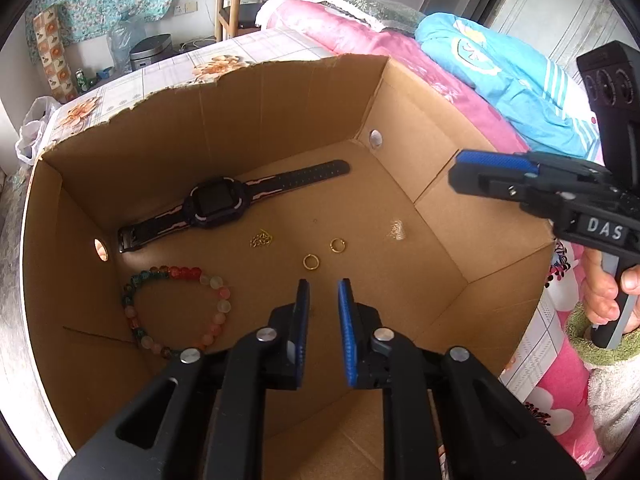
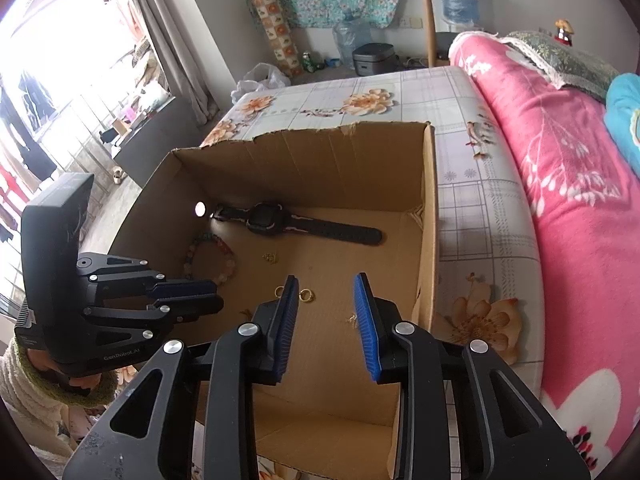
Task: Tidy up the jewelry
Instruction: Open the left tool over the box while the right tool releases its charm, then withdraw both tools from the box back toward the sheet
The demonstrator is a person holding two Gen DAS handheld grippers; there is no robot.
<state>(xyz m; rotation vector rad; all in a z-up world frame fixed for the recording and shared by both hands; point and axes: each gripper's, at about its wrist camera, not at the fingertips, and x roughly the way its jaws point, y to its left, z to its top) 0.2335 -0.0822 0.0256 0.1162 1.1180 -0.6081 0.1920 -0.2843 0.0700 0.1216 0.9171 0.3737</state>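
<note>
An open cardboard box (image 1: pixel 280 120) (image 2: pixel 320 160) holds the jewelry on its floor. A black watch (image 1: pixel 218 204) (image 2: pixel 266 218) lies at the back. A bracelet of coloured beads (image 1: pixel 184 272) (image 2: pixel 230 268) lies at the left. Two gold rings (image 1: pixel 311 261) (image 1: pixel 338 245) (image 2: pixel 307 295) sit in the middle, beside a small gold chain piece (image 1: pixel 262 238) (image 2: pixel 271 257) and a pale silvery piece (image 1: pixel 397 230) (image 2: pixel 353 319). My left gripper (image 1: pixel 323 286) (image 2: pixel 218 296) hangs open just short of the rings, holding nothing. My right gripper (image 2: pixel 327 280) (image 1: pixel 460 174) is open over the box's right side, also holding nothing.
The box rests on a bed with a floral sheet (image 2: pixel 472 184). A pink blanket (image 2: pixel 568 168) and a blue one (image 1: pixel 500 80) are piled to the right. A person's hand (image 1: pixel 604 292) grips the right handle. Torn box walls rise on all sides.
</note>
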